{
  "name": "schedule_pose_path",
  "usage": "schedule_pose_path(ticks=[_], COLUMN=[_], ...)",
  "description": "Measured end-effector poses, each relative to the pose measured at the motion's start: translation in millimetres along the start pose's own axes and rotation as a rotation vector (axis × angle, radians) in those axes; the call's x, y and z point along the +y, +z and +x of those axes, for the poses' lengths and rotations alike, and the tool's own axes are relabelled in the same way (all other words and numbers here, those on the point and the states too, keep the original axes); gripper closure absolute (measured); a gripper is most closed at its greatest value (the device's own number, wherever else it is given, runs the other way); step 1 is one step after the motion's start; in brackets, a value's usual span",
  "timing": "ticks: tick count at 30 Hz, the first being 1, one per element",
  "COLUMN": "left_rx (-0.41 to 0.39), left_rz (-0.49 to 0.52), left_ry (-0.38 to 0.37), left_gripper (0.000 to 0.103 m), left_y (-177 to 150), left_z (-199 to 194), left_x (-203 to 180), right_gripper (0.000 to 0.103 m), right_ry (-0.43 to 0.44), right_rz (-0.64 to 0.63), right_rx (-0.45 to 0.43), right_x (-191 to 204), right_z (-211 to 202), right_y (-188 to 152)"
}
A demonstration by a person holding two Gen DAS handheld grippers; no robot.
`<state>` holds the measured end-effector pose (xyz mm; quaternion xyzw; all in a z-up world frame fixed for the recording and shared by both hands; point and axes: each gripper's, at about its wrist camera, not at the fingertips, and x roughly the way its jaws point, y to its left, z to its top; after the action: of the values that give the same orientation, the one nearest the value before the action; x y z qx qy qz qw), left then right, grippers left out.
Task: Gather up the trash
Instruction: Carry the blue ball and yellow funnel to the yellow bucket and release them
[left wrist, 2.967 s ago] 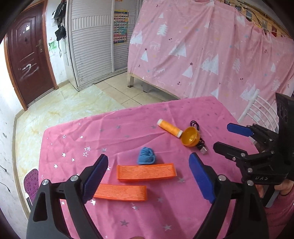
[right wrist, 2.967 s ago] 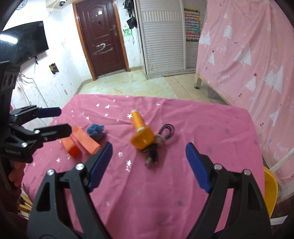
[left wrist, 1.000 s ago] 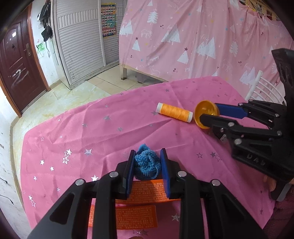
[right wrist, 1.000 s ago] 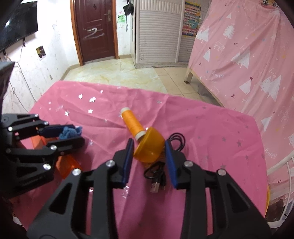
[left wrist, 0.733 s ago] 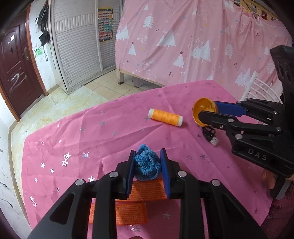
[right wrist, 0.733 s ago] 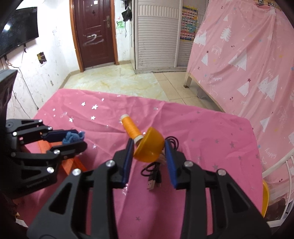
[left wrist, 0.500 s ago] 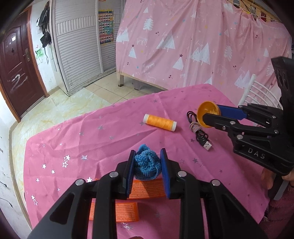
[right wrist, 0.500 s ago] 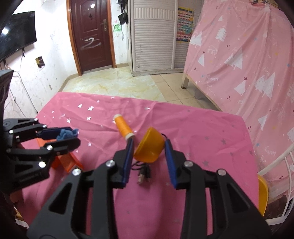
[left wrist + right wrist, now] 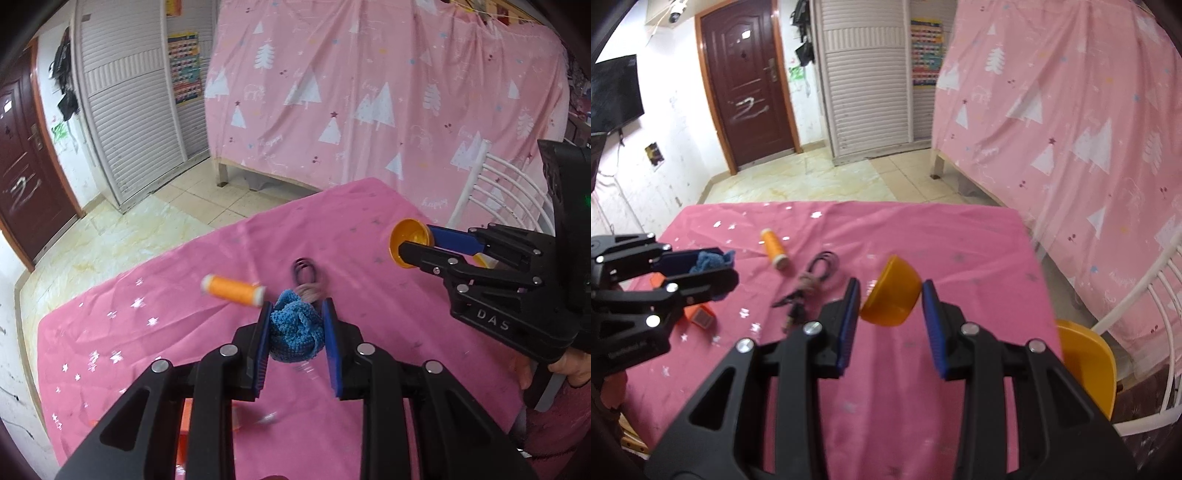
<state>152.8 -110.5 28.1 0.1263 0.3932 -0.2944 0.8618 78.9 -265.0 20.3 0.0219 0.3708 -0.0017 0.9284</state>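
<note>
My left gripper (image 9: 295, 338) is shut on a blue knitted ball (image 9: 294, 336) and holds it above the pink tablecloth (image 9: 166, 332). My right gripper (image 9: 891, 295) is shut on an orange half-shell cup (image 9: 891, 297), lifted over the table's right part. In the left wrist view the right gripper (image 9: 415, 243) with the cup (image 9: 408, 242) is at the right. In the right wrist view the left gripper (image 9: 713, 264) with the blue ball (image 9: 709, 260) is at the left.
An orange thread spool (image 9: 774, 247) and a coiled black cable (image 9: 812, 275) lie mid-table. Orange flat pieces (image 9: 698, 314) lie at the left. A white chair (image 9: 1145, 295) with an orange seat (image 9: 1087, 365) stands off the table's right edge. A pink curtain (image 9: 369, 92) hangs behind.
Both grippers have lifted higher and swung right with their objects; the spool and cable now sit further left and lower in view. The right gripper is nearer the table's right edge.
</note>
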Motion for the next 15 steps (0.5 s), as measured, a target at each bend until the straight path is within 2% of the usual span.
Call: schedule_pose_path(ticks=[15], left_rx=[0.025], left_rz=[0.109], left_ry=[-0.064], left_gripper=[0.082], left_y=[36.3], left_z=[21.1], left_x=[-100.1], right_gripper=[0.071], right_ry=[-0.061], right_rz=[0.108], right_rx=[-0.039], right_x=[-87.3], right_z=[-28.4], right_y=[-29.5])
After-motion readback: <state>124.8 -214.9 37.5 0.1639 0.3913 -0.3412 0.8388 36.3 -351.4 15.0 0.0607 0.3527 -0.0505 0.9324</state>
